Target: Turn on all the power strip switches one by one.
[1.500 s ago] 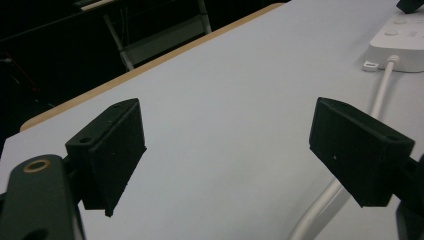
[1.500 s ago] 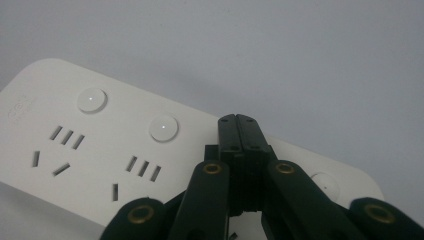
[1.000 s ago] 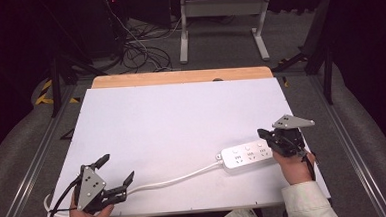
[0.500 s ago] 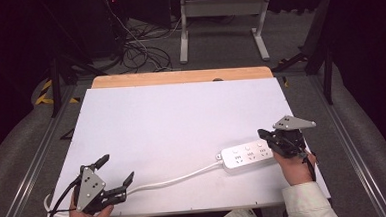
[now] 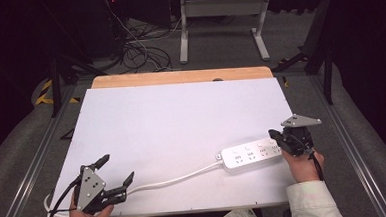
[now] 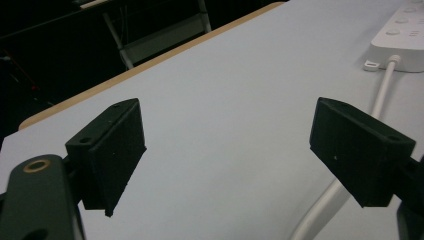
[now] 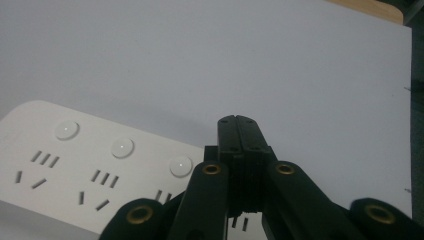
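A white power strip (image 5: 251, 154) lies flat on the white table top (image 5: 181, 114) at the front right. Its white cable (image 5: 179, 178) curves left toward the front edge. My right gripper (image 5: 275, 135) is shut with nothing between its jaws, and it hangs over the strip's right end. In the right gripper view the closed jaw tips (image 7: 243, 125) cover that end of the strip (image 7: 75, 165), just past three round buttons. My left gripper (image 5: 118, 168) stands open at the front left beside the cable. In the left gripper view the open gripper (image 6: 227, 135) frames bare table, with the cable (image 6: 385, 85) to the right.
A wooden strip (image 5: 179, 77) edges the table's far side. Beyond it the dark floor holds tangled cables (image 5: 138, 51) and a metal stand (image 5: 221, 22). Grey rails run along both sides of the table.
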A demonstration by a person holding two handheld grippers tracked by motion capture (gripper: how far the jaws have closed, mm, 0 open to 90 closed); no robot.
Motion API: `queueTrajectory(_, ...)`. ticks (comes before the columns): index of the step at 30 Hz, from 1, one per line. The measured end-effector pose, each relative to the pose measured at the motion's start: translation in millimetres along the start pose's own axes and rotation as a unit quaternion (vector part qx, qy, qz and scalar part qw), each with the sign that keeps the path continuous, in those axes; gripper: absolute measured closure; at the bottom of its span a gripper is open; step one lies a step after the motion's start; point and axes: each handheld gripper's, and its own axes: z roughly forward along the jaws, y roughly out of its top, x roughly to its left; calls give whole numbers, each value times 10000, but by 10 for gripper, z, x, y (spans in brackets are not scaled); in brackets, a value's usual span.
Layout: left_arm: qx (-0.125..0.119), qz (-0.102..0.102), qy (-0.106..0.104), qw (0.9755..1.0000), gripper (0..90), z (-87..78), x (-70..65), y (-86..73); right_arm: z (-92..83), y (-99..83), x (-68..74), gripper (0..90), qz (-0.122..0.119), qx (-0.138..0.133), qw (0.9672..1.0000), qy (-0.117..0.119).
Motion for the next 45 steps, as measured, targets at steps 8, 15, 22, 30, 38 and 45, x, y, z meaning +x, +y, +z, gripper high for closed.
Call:
queueTrajectory(8, 12, -2, -2, 10000, 149, 1, 0, -2, 99, -56, -62, 900, 55, 274, 9996, 7)
queueTrajectory(15, 8, 13, -5, 10000, 149, -1, -1, -1, 193, -97, -89, 900, 102, 550, 9984, 32)
queueTrajectory(22, 0, 8, -6, 10000, 149, -2, -2, -1, 210, -121, -101, 900, 138, 595, 9981, 18)
queueTrajectory(30, 11, 16, -11, 10000, 149, -2, -4, -3, 220, -138, -105, 900, 167, 594, 9981, 34)
queueTrajectory(38, 6, 26, -11, 10000, 149, -6, -6, -2, 236, -150, -114, 900, 170, 613, 9980, 48)
queueTrajectory(45, 7, 33, -13, 10000, 149, -9, -6, -4, 257, -146, -75, 900, 108, 666, 9977, -17)
